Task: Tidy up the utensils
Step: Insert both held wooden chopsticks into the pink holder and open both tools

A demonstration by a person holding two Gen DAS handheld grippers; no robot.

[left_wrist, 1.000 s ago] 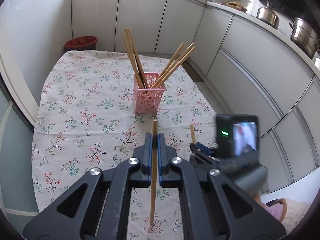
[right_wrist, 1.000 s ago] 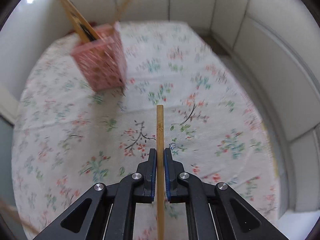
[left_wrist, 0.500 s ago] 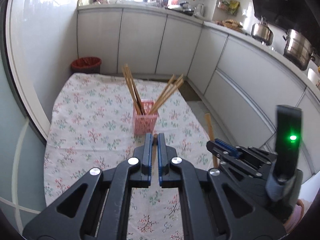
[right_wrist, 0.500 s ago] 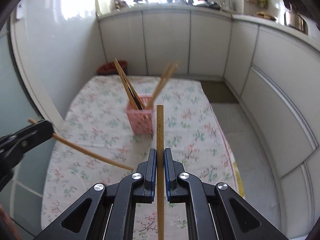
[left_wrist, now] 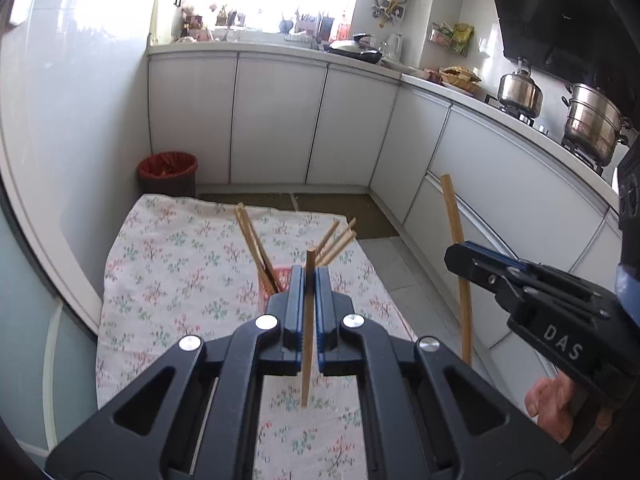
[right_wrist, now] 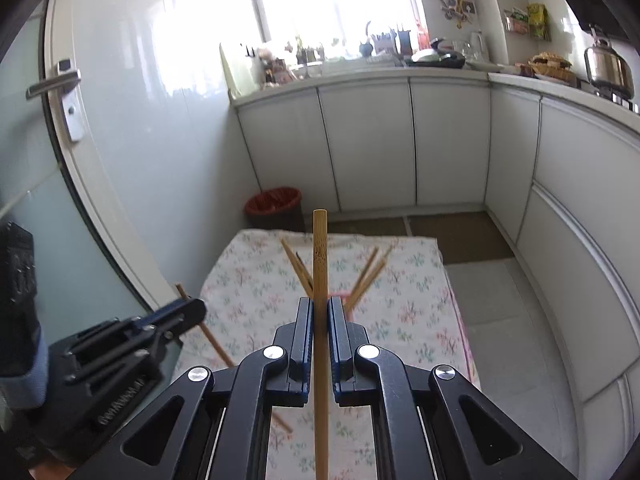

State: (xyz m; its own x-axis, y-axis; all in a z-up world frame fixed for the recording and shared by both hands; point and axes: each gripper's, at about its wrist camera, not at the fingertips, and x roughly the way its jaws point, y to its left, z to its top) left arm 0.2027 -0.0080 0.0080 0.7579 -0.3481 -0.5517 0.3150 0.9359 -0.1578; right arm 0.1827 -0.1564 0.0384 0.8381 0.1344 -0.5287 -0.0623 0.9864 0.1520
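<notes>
Lifting clear of the floral cloth (left_wrist: 168, 280), both tools have risen since a second ago: the left tool (left_wrist: 307, 280) clamps one chopstick (left_wrist: 306, 344), the right tool (right_wrist: 320, 312) another chopstick (right_wrist: 320, 264). The pink holder (left_wrist: 280, 276) mid-cloth awaits them, likely next

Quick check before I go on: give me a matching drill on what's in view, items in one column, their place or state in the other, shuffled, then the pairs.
Items:
1. left tongs
2. pink basket
3. red bin
4. steel pots

Place or state:
A. on the floor, in the corner beyond the floral cloth
B. on the stove at the right
C. shut on one chopstick
D. on the cloth, holding several chopsticks

Pairs: 1-C, 2-D, 3-A, 4-B
</notes>
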